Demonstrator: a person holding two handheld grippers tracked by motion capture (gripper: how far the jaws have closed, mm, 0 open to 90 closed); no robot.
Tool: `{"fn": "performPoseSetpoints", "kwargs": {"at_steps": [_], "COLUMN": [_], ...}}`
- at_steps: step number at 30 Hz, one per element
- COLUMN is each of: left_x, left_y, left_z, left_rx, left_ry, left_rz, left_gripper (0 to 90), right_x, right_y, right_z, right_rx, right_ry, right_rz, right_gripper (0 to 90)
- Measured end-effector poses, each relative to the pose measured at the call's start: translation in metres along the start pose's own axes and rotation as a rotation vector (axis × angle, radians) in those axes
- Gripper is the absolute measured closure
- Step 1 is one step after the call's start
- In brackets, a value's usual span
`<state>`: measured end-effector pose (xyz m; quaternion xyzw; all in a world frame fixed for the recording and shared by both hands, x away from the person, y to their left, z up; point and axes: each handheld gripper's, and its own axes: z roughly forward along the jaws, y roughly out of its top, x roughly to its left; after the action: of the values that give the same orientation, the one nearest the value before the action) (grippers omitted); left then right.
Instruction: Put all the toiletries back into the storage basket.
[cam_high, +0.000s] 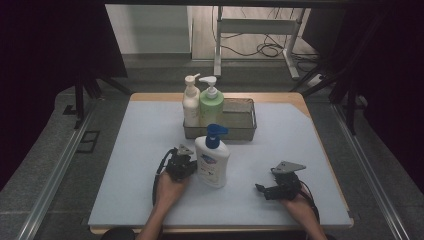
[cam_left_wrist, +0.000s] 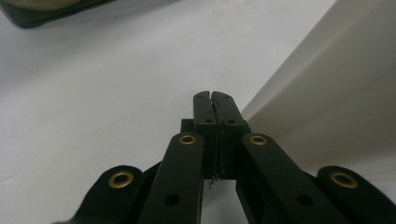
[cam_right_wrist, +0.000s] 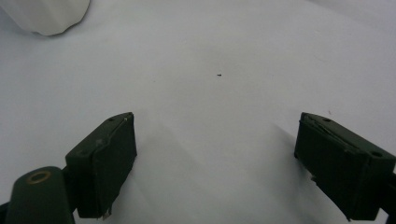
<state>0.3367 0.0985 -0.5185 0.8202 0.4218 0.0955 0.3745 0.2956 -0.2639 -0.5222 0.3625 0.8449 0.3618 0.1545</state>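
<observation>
A white pump bottle (cam_high: 212, 161) with a blue pump head and a blue label stands upright on the pale mat (cam_high: 135, 165), just in front of a grey wire basket (cam_high: 242, 131). My left gripper (cam_high: 181, 161) is close beside the bottle's left flank. In the left gripper view its jaws (cam_left_wrist: 213, 100) are pressed together with nothing between them, and the bottle's white wall (cam_left_wrist: 336, 93) rises at the right. My right gripper (cam_high: 262, 190) rests low over the mat at the front right, apart from the bottle. Its jaws (cam_right_wrist: 217, 126) stand wide open over bare mat.
In the basket's left part stand a cream pump bottle (cam_high: 190, 102) and a light green pump bottle (cam_high: 211, 102). The basket's corner (cam_left_wrist: 46, 11) lies ahead of the left gripper. The white bottle's base (cam_right_wrist: 46, 14) shows in the right gripper view. Dark floor surrounds the table.
</observation>
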Motion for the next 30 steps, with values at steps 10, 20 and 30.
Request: {"fn": "performPoseSetpoints", "kwargs": {"at_steps": [10, 20, 30], "left_x": [0.001, 0.001, 0.004], "left_y": [0.000, -0.003, -0.012], "left_z": [-0.005, -0.008, -0.021], "left_rx": [-0.022, -0.021, -0.032], "left_ry": [0.019, 0.064, 0.089], "left_rz": [0.015, 0.029, 0.013], "left_gripper": [79.5, 70.7, 60.6], "right_x": [0.000, 0.001, 0.008], "right_y": [0.001, 0.001, 0.004], "right_z": [-0.001, -0.004, -0.009], "right_rx": [-0.001, -0.001, -0.009], "right_ry": [0.001, -0.002, 0.019], "right_rz": [-0.005, -0.009, -0.036], "right_gripper": [13.9, 13.8, 13.6]}}
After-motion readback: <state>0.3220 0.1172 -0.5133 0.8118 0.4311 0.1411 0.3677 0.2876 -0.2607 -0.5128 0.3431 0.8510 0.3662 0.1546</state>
